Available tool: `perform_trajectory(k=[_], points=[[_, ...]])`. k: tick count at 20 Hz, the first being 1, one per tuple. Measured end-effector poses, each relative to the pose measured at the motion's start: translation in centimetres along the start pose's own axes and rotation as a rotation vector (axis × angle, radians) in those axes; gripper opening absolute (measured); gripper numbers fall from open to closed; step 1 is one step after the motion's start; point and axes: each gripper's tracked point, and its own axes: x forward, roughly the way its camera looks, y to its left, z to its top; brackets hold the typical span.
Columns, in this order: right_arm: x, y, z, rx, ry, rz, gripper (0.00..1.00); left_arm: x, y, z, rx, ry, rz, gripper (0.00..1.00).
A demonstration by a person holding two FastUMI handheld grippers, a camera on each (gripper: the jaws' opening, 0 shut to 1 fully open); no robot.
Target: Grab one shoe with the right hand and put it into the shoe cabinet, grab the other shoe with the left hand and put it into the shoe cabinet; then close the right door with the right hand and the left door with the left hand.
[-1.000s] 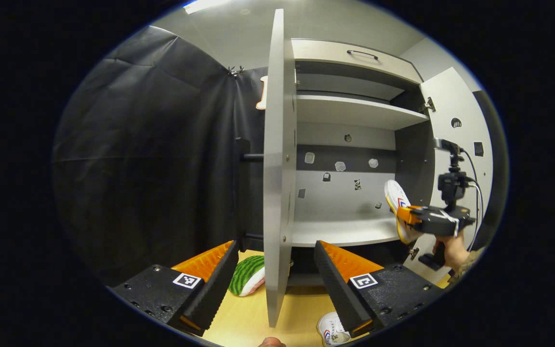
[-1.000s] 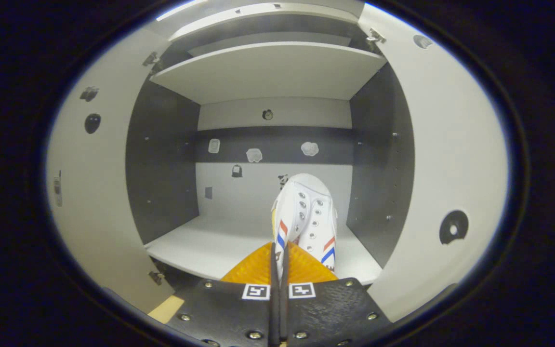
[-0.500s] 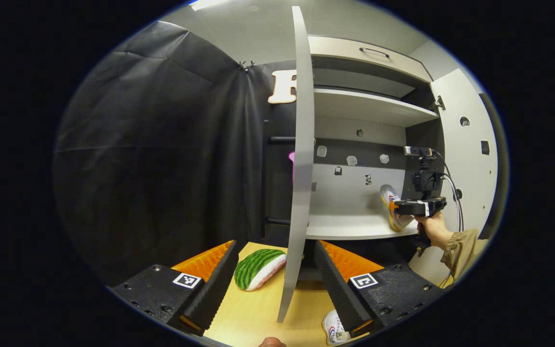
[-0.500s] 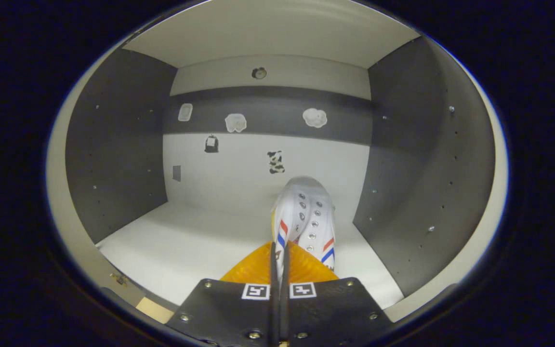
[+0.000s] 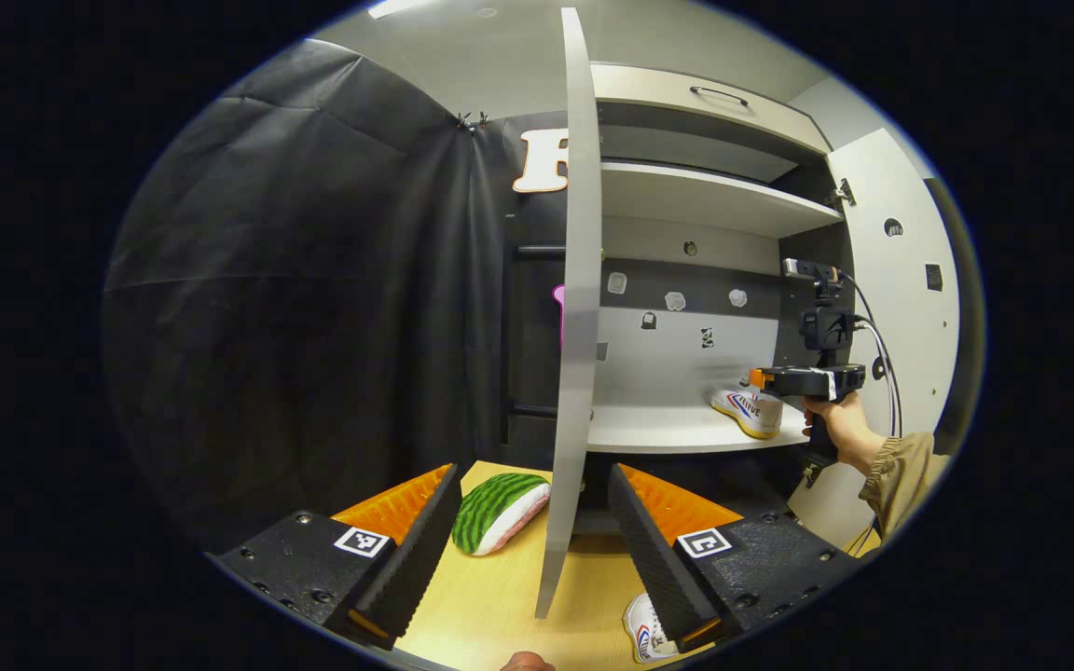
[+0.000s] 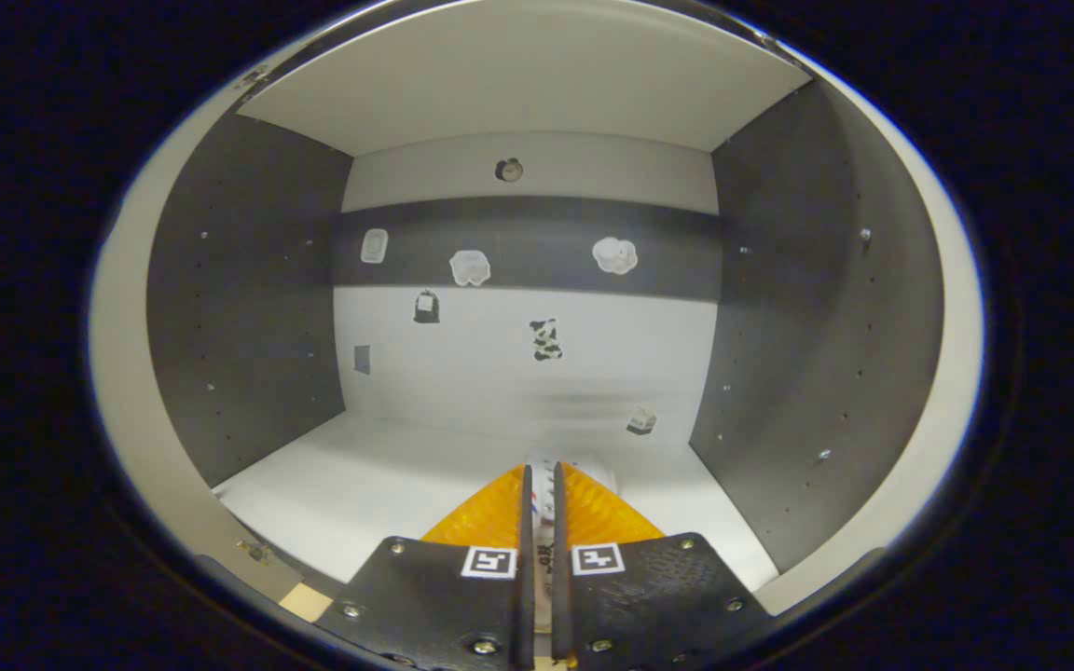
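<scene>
Left gripper view, left to right. Your left tool (image 5: 532,527) sits at the bottom of the frame, fingers spread wide and holding nothing. Between them, on the wooden bench (image 5: 490,610), lies a green-striped plush slice (image 5: 500,511). Just right of it the left door (image 5: 576,308) stands edge-on, running from the top of the frame down to the bench and splitting the gap between your fingers. A second white shoe (image 5: 641,637) shows at the bottom edge beside the right finger. Right of the door the shoe cabinet (image 5: 705,200) is open, its lower shelf (image 5: 667,431) mostly bare. At centre right, a white shoe (image 5: 748,410) rests sole-down on that shelf near the right wall, with your right tool (image 5: 761,379) held level just above its heel. The right door (image 5: 901,280) stands swung wide at the far right.

Right gripper view. Grey side walls frame a broad, open white shelf (image 6: 360,475); small stickers dot the back panel. At bottom centre your right tool (image 6: 542,522) is parted by only a narrow slit, with a strip of the shoe (image 6: 546,466) visible in it; you cannot tell whether the fingers grip it.
</scene>
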Motion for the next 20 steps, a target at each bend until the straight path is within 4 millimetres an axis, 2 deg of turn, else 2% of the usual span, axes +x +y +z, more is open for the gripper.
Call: perform_trajectory(k=[2, 5, 8, 11, 15, 20], points=[[-3.0, 0.6, 2.3, 0.001, -0.056, 0.020, 0.08, -0.3, -0.7, -0.8, 0.005, 0.011, -0.015, 0.93], [-8.0, 1.5, 6.1, 0.035, -0.140, 0.047, 0.07, -0.7, -2.5, -2.7, 0.030, 0.045, -0.056, 0.96], [-13.3, 1.3, 9.3, 0.074, -0.208, 0.062, 0.07, -0.7, -4.0, -5.2, 0.082, 0.078, -0.090, 0.96], [-18.2, 0.4, 11.8, 0.117, -0.252, 0.066, 0.07, -0.3, -5.8, -7.9, 0.135, 0.114, -0.137, 0.97], [-24.4, -1.9, 14.6, 0.125, -0.303, 0.033, 0.07, 0.1, -7.9, -12.5, 0.182, 0.187, -0.207, 0.98], [-29.4, -4.5, 16.5, 0.109, -0.349, -0.033, 0.07, 2.4, -10.9, -19.1, 0.194, 0.312, -0.285, 0.98]])
